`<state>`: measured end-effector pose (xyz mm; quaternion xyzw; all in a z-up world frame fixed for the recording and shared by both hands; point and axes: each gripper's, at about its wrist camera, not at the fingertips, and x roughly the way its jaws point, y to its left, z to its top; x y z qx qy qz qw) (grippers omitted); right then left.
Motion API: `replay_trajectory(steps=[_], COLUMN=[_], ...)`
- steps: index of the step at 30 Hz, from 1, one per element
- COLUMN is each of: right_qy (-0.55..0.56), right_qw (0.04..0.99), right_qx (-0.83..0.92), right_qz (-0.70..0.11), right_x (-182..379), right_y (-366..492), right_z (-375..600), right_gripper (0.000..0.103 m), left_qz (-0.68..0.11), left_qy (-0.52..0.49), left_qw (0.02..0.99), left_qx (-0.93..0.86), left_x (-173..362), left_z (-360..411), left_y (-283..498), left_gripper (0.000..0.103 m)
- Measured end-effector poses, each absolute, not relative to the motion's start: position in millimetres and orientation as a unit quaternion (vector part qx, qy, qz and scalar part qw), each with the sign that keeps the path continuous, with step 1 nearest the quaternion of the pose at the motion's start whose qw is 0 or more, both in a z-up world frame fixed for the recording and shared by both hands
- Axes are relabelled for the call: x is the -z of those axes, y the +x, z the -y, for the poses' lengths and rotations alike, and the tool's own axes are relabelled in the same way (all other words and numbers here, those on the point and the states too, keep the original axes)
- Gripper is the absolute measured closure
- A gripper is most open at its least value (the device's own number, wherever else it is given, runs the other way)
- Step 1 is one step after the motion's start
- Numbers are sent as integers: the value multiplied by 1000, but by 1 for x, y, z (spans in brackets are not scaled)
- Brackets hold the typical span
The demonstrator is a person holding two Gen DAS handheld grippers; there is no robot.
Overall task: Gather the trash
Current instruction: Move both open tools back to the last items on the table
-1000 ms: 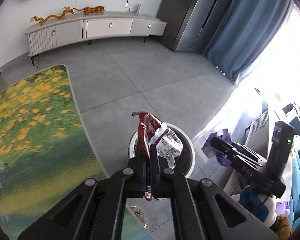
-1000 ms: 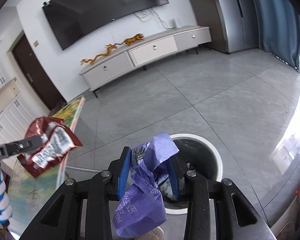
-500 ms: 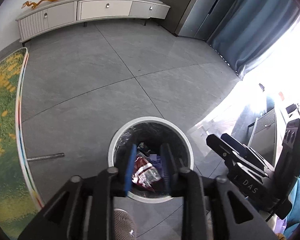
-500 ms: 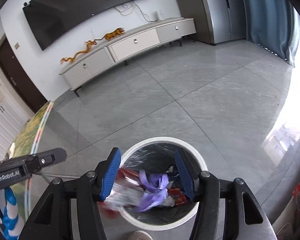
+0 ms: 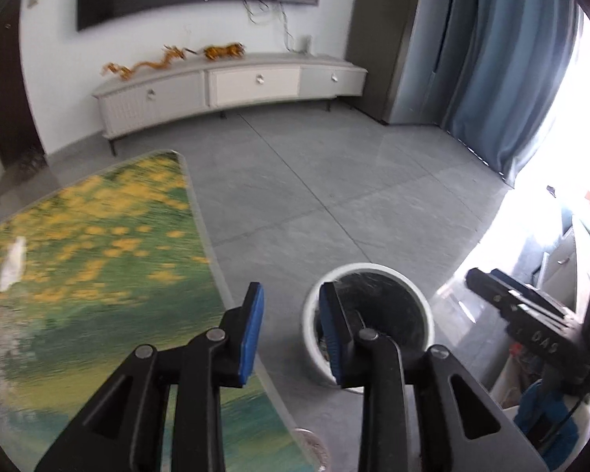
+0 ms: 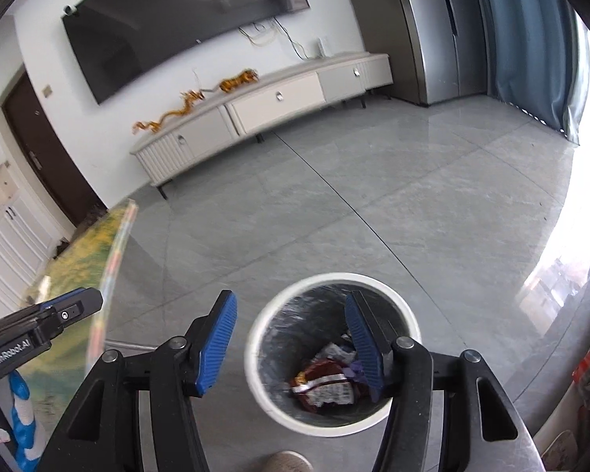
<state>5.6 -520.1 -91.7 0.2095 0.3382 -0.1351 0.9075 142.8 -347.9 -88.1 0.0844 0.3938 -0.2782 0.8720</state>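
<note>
Both claws stand released with nothing between the blue ribbed pads. The jaws of the left claw [image 5: 291, 330] and of the right claw [image 6: 291, 340] have just been opening; no object is between either pair.

Position of the collected items: the red and white crumpled snack wrapper [image 6: 324, 387] lies at the bottom of the white round waste bin with the dark liner [image 6: 326, 280], with a scrap of purple plastic film [image 6: 354, 371] against it. The right claw hangs directly over the bin mouth. In the left wrist view the bin [image 5: 373, 267] lies just to the right of the left claw.

Governing relation for the coming move: one white crumpled scrap [image 5: 13, 263] lies on the worktop with the green and yellow floral print [image 5: 98, 236], far to the left of and beyond the left claw. Its long axis runs roughly away from the camera, tilted slightly. A red object shows at the frame edge just below it; too little is visible to identify it. The left claw is judged the nearer one, since the worktop lies on its side.

Legible writing: "GenRobot.AI" on the left claw body in the right wrist view; "DAS" on the right claw body in the left wrist view. The wrapper carries a barcode; its brand cannot be read.
</note>
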Motion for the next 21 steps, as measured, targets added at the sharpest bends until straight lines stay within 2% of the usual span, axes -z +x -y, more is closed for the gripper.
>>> replay_trajectory(steps=[3, 7, 9, 14, 21], right_qy=[205, 191, 184, 164, 142], right_qw=[917, 931, 936, 945, 949], right_qx=[123, 106, 91, 58, 23], right_qz=[-318, -294, -286, -277, -281], right_x=[68, 37, 25, 5, -4], right_y=[-2, -11, -14, -17, -12], right_z=[499, 466, 448, 404, 349], right_gripper=[45, 37, 37, 31, 29], left_qz=[-355, -318, -306, -277, -240], left_qy=[92, 86, 80, 60, 39], left_qw=[898, 921, 929, 947, 966], left_qx=[244, 210, 190, 150, 91], left_x=[63, 37, 25, -1, -24], left_z=[308, 261, 238, 182, 108], left_y=[127, 108, 99, 77, 43], left_gripper=[74, 59, 54, 52, 50])
